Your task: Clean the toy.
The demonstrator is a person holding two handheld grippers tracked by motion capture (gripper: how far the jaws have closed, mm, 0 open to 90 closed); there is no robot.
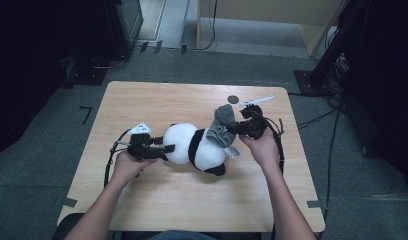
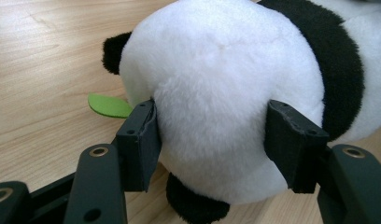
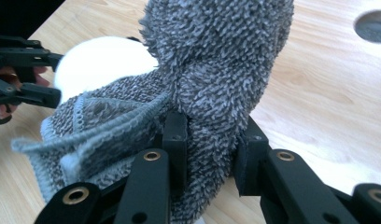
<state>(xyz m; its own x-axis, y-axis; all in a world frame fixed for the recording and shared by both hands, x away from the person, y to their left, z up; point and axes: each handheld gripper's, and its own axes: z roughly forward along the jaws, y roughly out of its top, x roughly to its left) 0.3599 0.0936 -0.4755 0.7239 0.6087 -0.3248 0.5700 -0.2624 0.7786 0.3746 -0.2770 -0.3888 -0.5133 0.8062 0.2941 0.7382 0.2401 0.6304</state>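
Up close, green leaf (image 2: 109,105) beside panda (image 2: 226,88).

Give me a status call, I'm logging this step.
Left gripper clamped on panda plush head. Right gripper shut on grey cloth, draped over panda's body. Nothing in the way on table.

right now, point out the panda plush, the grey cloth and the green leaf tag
panda plush (image 1: 181,142), high view, on its white rounded end
grey cloth (image 3: 216,70), right gripper view, on its fuzzy bunched upper part
green leaf tag (image 2: 108,105), left gripper view, on its flat middle
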